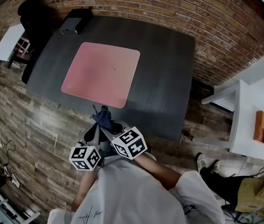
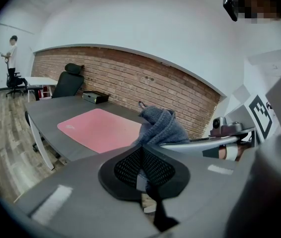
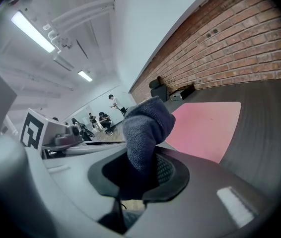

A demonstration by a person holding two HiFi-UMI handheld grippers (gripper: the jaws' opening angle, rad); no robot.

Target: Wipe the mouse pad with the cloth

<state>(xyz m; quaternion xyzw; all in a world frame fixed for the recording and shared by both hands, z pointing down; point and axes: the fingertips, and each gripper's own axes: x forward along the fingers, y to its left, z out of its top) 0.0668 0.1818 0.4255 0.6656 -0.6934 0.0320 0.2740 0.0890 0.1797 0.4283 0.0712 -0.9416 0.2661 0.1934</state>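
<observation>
A pink mouse pad point(image 1: 100, 73) lies flat in the middle of the dark grey table point(image 1: 164, 78). It also shows in the left gripper view as the mouse pad point(image 2: 98, 128) and in the right gripper view as the mouse pad point(image 3: 205, 125). My right gripper point(image 1: 112, 125) point(image 3: 140, 170) hovers at the table's near edge, short of the pad, shut on a bunched blue-grey cloth point(image 1: 104, 117) point(image 3: 145, 123) that sticks up out of its jaws. Close beside it on the left, my left gripper point(image 1: 94, 129) point(image 2: 141, 165) has its pads pressed together; the cloth point(image 2: 160, 125) rises just beyond them.
A black box point(image 1: 76, 23) sits at the table's far left corner, with a black office chair point(image 1: 36, 13) behind it. White tables stand at the right point(image 1: 244, 120) and far left point(image 1: 8, 41). A person's shoe point(image 1: 202, 162) shows lower right. A brick wall point(image 1: 206, 17) backs the table.
</observation>
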